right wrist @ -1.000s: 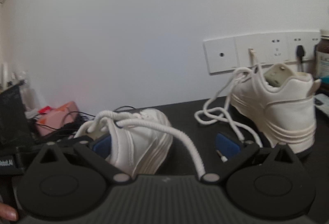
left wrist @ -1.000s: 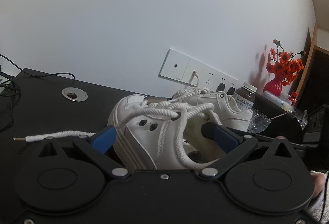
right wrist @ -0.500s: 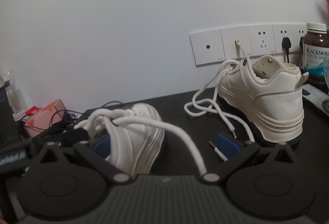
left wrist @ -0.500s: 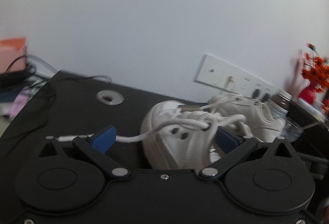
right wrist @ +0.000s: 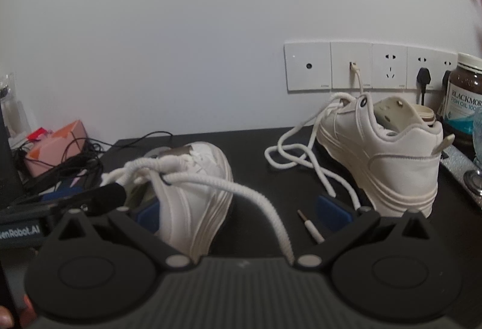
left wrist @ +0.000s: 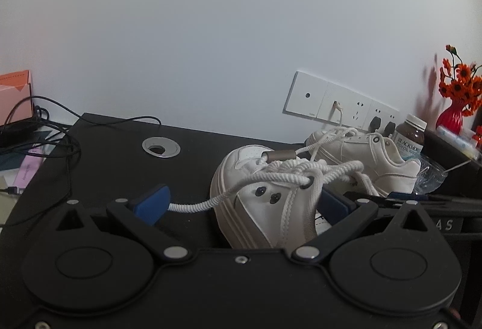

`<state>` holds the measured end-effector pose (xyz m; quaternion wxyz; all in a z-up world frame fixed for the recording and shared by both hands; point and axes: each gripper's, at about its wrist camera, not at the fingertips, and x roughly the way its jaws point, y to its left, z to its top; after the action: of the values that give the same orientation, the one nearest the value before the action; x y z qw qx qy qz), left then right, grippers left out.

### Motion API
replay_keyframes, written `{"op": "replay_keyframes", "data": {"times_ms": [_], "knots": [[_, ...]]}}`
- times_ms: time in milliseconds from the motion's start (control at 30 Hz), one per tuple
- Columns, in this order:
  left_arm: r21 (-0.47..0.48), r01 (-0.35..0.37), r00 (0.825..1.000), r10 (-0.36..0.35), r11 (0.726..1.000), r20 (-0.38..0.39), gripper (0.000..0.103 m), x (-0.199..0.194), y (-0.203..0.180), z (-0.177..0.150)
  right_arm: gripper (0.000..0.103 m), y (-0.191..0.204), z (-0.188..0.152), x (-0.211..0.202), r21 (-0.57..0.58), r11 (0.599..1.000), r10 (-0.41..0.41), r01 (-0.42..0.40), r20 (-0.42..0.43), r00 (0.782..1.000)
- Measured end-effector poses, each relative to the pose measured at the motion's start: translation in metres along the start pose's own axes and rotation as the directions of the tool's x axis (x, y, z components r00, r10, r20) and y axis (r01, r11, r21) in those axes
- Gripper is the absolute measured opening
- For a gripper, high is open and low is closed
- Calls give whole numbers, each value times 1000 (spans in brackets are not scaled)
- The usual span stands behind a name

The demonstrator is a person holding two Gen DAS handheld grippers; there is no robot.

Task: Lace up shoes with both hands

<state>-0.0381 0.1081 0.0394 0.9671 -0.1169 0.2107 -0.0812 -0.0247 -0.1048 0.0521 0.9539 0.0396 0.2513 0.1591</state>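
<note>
A white sneaker (left wrist: 262, 208) stands on the black desk (left wrist: 105, 166), between the fingers of my open left gripper (left wrist: 241, 202). Its thick white lace (left wrist: 195, 204) runs from an eyelet leftward and disappears behind the left blue pad (left wrist: 150, 204). In the right wrist view the same sneaker (right wrist: 192, 193) sits between the fingers of my open right gripper (right wrist: 238, 211). The other lace end (right wrist: 271, 214) drapes down to the right, and its tip (right wrist: 310, 228) lies on the desk. A second sneaker (right wrist: 385, 160) with loose laces stands by the wall.
Wall sockets (right wrist: 352, 66) are behind the shoes. A fish-oil bottle (right wrist: 464, 93), a glass (left wrist: 427, 178) and a red vase of flowers (left wrist: 455, 118) stand to the right. Cables (left wrist: 45, 145), a pink box (right wrist: 57, 145) and a desk grommet (left wrist: 161, 146) are on the left.
The left gripper has swung left and drawn back, and the lace now stretches toward its left pad. The right gripper has shifted so that the near shoe sits more centrally in its view.
</note>
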Motion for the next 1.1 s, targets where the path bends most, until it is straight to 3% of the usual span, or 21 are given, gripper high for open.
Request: {"op": "replay_keyframes", "data": {"times_ms": [533, 1100], "knots": [[36, -31, 1000, 31, 999, 7, 103, 3, -1, 0, 102, 1, 6, 2, -98, 995, -5, 2, -27, 1000], [30, 1, 1000, -2, 1000, 29, 103, 6, 4, -2, 102, 1, 8, 2, -108, 994, -21, 17, -40, 999]]}}
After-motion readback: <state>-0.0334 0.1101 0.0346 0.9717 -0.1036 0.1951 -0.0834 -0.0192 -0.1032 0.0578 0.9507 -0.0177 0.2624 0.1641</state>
